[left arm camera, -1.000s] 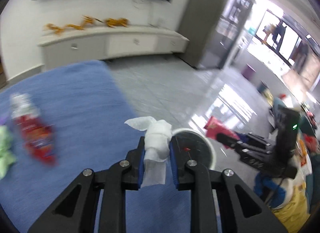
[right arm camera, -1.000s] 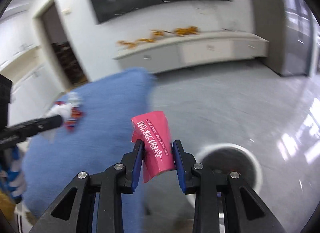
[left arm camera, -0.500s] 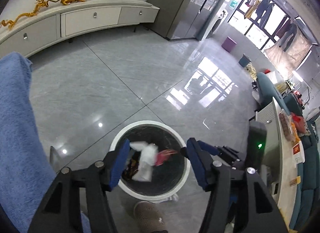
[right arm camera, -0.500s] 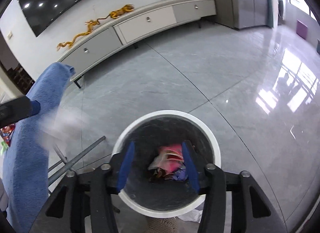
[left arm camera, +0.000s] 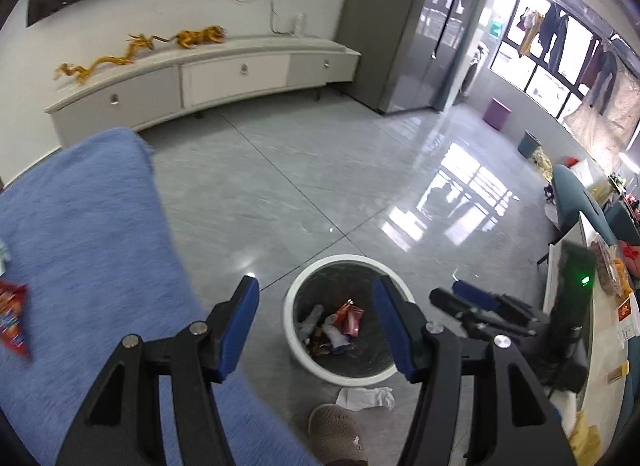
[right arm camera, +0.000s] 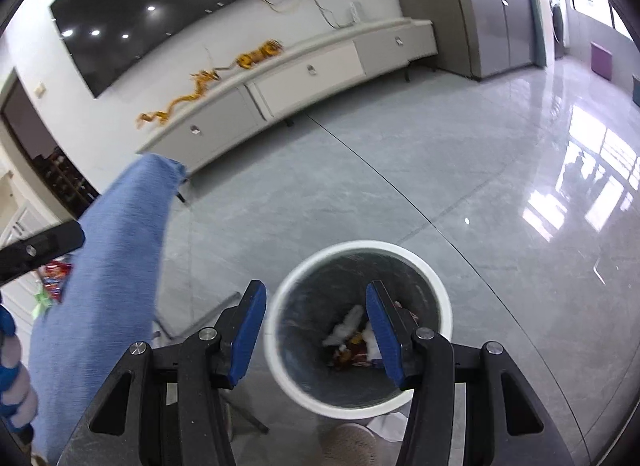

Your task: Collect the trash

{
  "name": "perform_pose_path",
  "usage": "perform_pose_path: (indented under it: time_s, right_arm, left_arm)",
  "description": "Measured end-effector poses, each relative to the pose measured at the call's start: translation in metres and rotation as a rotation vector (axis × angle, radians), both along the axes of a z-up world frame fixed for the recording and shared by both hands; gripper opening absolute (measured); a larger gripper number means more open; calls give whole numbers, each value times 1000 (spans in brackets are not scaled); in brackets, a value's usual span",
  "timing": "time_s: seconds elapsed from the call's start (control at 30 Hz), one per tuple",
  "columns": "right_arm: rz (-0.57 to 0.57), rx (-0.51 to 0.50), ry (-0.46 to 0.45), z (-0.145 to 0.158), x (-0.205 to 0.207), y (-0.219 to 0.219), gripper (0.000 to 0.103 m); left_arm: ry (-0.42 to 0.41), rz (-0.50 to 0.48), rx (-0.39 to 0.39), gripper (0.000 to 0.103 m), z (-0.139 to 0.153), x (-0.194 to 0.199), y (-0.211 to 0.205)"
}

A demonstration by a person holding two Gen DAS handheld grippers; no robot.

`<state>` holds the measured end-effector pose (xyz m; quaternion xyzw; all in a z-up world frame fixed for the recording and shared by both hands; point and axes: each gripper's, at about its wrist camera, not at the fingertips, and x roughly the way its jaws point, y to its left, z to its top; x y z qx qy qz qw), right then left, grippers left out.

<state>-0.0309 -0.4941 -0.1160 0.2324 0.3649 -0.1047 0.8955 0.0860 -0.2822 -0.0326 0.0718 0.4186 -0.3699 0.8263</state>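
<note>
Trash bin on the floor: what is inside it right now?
Inside the trash bin lie white tissue wads and a red snack wrapper among darker scraps. Anything beneath that pile is covered.

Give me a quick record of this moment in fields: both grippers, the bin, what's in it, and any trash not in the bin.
left gripper: jaws open, empty
right gripper: jaws open, empty
trash bin: white rim, on grey floor
bin contents: red wrapper, white tissues
outside the bin: crumpled tissue on floor beside it; red snack packet on blue cloth
</note>
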Motion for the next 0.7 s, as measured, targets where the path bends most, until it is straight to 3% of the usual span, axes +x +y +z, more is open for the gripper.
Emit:
perform_pose_path:
  time_s: [0.2, 0.43, 0.7]
  right_arm:
    - [46, -39, -82, 50, -9, 44, 50]
    - [138, -133, -135, 111, -8, 105, 49]
    - [252, -198, -179, 149, 9, 174, 50]
  left_arm:
    - [-55, 68, -22, 58, 21, -17, 67]
    - [-91, 163, -115, 58, 47, -24, 165]
    - [-126, 309, -191, 58, 49, -24, 288]
